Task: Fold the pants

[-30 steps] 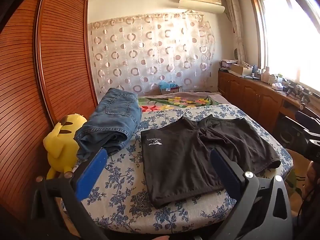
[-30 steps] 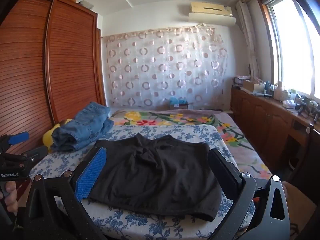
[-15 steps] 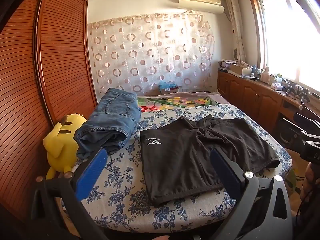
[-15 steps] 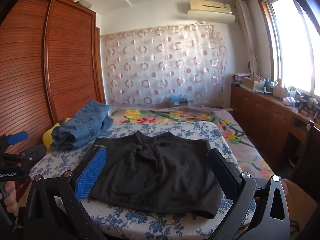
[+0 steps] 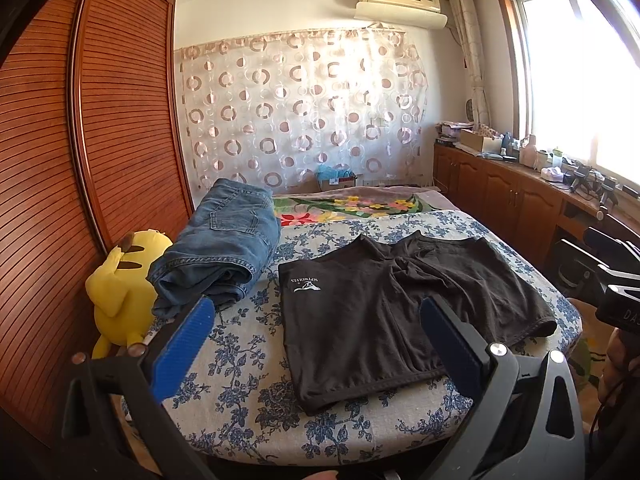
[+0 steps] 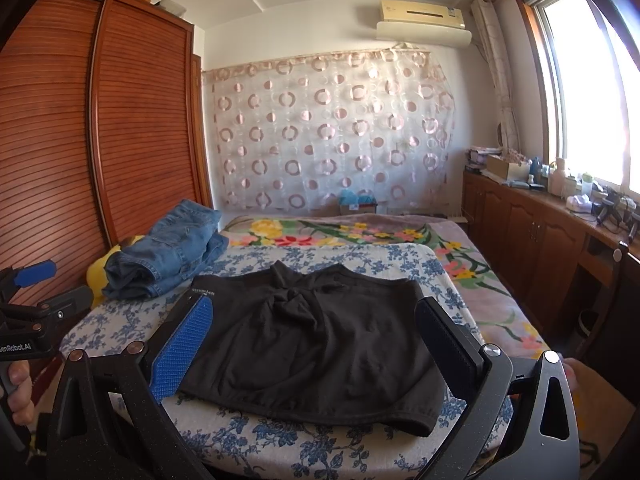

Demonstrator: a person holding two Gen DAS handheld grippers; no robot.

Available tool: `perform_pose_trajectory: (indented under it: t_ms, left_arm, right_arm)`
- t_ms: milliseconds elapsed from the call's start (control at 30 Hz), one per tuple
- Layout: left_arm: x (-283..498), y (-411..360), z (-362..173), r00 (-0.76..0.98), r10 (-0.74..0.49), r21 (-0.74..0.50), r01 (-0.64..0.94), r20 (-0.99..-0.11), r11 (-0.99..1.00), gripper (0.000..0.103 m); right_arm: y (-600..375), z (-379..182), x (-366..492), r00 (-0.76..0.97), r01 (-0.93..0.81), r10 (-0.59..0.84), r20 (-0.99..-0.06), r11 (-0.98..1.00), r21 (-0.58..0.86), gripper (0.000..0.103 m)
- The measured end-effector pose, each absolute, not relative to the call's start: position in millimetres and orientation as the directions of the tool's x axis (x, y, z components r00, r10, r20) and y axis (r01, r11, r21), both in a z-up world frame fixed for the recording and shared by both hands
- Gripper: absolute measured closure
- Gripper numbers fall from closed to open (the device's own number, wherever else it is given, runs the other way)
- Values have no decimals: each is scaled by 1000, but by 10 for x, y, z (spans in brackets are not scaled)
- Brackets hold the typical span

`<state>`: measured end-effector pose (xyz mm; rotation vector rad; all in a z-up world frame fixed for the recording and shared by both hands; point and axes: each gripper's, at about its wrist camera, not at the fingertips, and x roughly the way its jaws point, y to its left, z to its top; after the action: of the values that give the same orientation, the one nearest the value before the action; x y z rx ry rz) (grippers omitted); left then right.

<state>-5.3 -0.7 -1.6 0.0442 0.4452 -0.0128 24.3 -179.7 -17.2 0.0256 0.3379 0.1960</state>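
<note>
Black shorts [image 5: 384, 308] with a small white logo lie spread flat on the blue-flowered sheet [image 5: 248, 360] of the bed; the right wrist view shows these shorts [image 6: 320, 340] from their hem side, bunched at the crotch. My left gripper [image 5: 316, 320] hovers open in front of the bed's near edge, nothing between its blue pads. My right gripper [image 6: 316, 320] is also open and empty, held short of the shorts' hem. The left gripper [image 6: 36, 292] shows at the far left of the right wrist view, held by a hand.
Folded blue jeans [image 5: 224, 248] lie at the bed's left side, beside a yellow plush toy [image 5: 120, 288]. A wooden slatted wardrobe [image 5: 100, 140] stands on the left. Wooden cabinets [image 5: 520, 200] with clutter run under the window at right. A floral blanket [image 6: 340, 232] covers the far bed.
Both grippers have shifted slightly, so the shorts sit a little differently in each view. Both stay open and nothing on the bed has moved.
</note>
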Motion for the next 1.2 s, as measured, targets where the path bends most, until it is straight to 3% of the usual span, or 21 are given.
perform_pose_trajectory:
  t_ms: [1200]
  left_arm:
    - [-91, -50, 40, 905, -6, 40, 25, -426, 999, 0]
  right_arm:
    - [-1792, -168, 241, 924, -187, 196, -328, 981, 58, 0]
